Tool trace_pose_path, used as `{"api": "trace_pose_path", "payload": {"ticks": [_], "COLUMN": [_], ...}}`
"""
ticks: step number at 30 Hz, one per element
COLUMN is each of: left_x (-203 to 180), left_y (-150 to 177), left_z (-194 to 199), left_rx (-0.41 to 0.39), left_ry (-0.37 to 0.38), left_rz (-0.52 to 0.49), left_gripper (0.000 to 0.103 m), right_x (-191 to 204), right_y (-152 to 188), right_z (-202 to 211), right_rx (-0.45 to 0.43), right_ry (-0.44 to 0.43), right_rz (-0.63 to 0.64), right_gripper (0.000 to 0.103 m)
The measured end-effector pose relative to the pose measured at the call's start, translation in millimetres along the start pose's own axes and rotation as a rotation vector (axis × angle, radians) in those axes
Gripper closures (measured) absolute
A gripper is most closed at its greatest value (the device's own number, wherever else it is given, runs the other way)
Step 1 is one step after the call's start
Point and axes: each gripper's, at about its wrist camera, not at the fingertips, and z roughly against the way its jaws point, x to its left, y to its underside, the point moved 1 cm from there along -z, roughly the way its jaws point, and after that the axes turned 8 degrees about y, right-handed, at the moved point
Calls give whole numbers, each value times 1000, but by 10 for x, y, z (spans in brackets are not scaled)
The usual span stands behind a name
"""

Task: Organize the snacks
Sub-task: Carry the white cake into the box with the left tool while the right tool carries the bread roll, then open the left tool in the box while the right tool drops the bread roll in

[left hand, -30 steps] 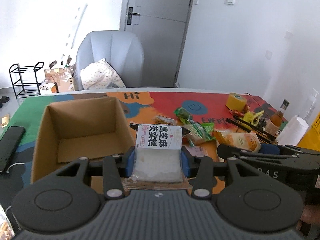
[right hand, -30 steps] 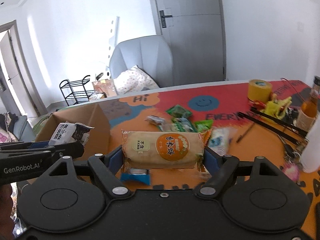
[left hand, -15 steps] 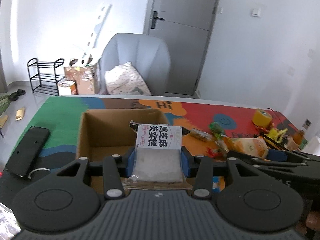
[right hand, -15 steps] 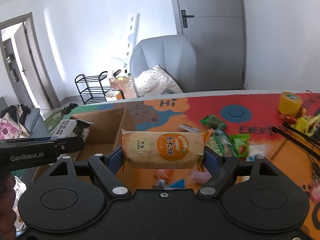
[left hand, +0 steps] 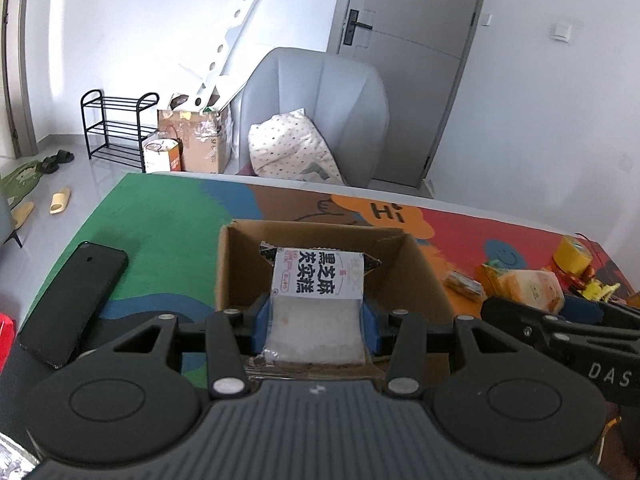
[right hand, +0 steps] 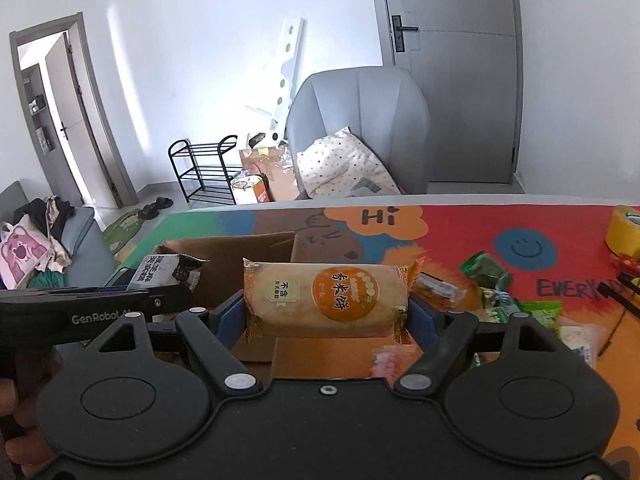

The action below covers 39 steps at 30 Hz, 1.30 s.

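Brown corrugated cardboard box (left hand: 416, 280): open-topped, on the colourful printed table mat (left hand: 160, 240), toward the mat's green left end; its floor looks bare where visible.
Left gripper (left hand: 318, 312): blue pads clenched on a clear plastic packet with a white label in black characters (left hand: 318, 300), held upright over the box's near wall.
Right gripper (right hand: 326, 312): pads pressed on the two ends of a long beige wrapped cake with an orange round label (right hand: 326, 294), carried crosswise, just beside the box's right wall.
Loose snacks (right hand: 486, 270): green and orange wrappers scattered on the red part of the mat, right of the box, not yet sorted.
Doing the step well: I judge this to be the carry to the box. Bring each packet clearly inside the walls before letting go, lower it close to the floor, and release one hand at a time so the grippers, now near each other, do not collide.
Only the left wrist view shows: the black phone (left hand: 72, 304) lying at the mat's left edge, and the box's inside.
Only the right wrist view shows: the spread of unsorted snacks, the yellow tape roll (right hand: 624, 230) at the far right, and the left packet from the side.
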Motion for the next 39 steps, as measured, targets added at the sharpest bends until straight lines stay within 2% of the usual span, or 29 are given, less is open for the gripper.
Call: {"api": "trace_pose_path", "payload": {"ticks": [7,23,26,28,33,39], "left_x": [119,207,200,202,207,254], "left_y": [-21,239,279,297,330,313], "left_z": [56,202,240,243,259,246], "left_rx": [-17,44,47,50,54,55], "left_ry": [18,86,92,90,78,26], "left_rz": [42,109,105,98,73,46], "left_gripper": [55,55,55,55,55,55], "right_x": [159,497,570,598,507,325], "right_y": [-79,-243,-241,-235,-200,-80], "right_z": [-136,-137,-126,-114,-50,100], "right_rx": [6,0,2,1,12,22], "right_ry": [-14,-103,-120,-119,-88,-51], "right_rz": [22,3,3,7,-13,-32], "right_gripper": [25,24,18,14,13,9]}}
